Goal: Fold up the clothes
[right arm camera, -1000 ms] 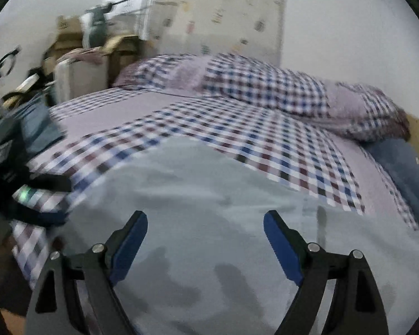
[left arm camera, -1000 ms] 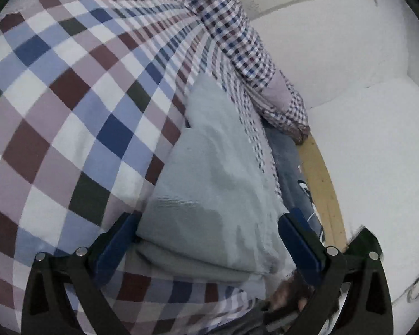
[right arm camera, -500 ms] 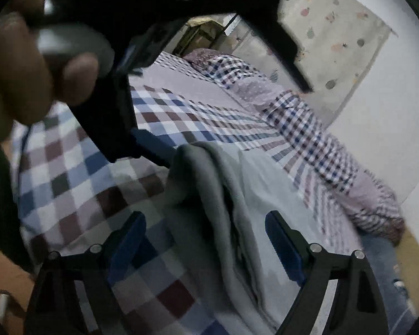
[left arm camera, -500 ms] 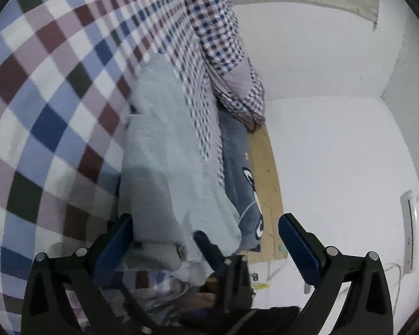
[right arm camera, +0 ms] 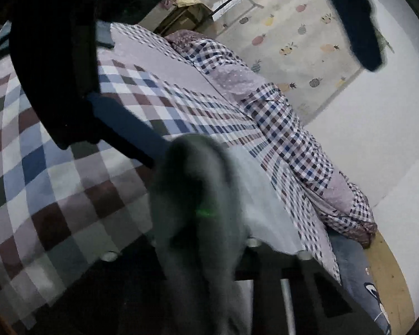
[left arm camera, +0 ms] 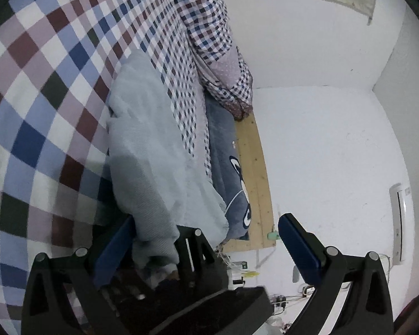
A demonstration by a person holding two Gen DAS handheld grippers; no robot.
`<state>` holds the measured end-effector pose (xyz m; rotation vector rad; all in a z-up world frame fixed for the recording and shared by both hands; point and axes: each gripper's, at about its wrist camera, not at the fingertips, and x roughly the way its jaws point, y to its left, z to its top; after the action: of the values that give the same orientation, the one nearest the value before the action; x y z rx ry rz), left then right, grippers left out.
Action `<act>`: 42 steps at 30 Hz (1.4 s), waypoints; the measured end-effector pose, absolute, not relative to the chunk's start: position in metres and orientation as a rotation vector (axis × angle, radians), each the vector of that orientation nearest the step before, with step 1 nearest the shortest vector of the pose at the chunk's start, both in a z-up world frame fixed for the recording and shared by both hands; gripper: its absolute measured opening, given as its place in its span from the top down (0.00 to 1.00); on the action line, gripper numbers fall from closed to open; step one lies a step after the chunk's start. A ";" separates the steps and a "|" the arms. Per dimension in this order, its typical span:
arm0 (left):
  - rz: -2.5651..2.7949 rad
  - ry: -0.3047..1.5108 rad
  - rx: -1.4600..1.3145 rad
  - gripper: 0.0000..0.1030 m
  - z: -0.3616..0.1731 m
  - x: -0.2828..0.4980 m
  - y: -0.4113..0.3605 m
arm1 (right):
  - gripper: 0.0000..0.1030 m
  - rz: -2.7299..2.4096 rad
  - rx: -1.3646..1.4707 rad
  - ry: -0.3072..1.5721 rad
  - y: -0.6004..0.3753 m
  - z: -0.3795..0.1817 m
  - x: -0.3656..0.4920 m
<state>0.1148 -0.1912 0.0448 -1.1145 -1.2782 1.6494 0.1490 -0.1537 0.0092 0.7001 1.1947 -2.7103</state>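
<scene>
While our left tool [left arm camera: 206,247] hangs wide open, the grey knit garment [left arm camera: 150,150] lies bunched on the checked bedspread [left arm camera: 42,106] just ahead, draped against its left finger. Our right tool [left arm camera: 187,254] sits right between those fingers, garment over it, so we can't tell its grip.

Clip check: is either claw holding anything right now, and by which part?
The right claw seems shut on the grey garment, pinching its bunched near edge. The left claw is open, holding nothing.
</scene>
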 end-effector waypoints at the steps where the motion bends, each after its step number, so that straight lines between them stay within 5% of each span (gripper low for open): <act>1: 1.662 -1.272 -1.120 0.01 0.044 0.110 -0.191 | 0.88 -2.714 0.695 1.176 -0.152 0.014 0.150; 13: 1.791 -1.174 -1.178 0.04 0.036 0.038 -0.181 | 0.90 -2.790 0.586 1.000 -0.120 0.069 0.171; 17: 1.808 -1.151 -1.213 0.24 0.029 0.007 -0.175 | 0.90 -2.805 0.559 0.959 -0.109 0.085 0.187; 23: 1.765 -1.113 -1.229 0.36 0.027 -0.023 -0.152 | 0.90 -2.803 0.569 0.950 -0.106 0.092 0.204; 30: 1.779 -1.134 -1.208 0.80 0.032 -0.026 -0.153 | 0.90 -2.795 0.630 0.966 -0.115 0.084 0.211; 42: 1.886 -1.112 -0.927 0.86 0.134 0.004 -0.235 | 0.90 -2.724 0.519 0.778 -0.199 0.125 0.230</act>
<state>0.0038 -0.2347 0.1341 -0.9266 -1.1116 1.8858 0.2300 -0.1989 0.1254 0.5189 0.7777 -2.7239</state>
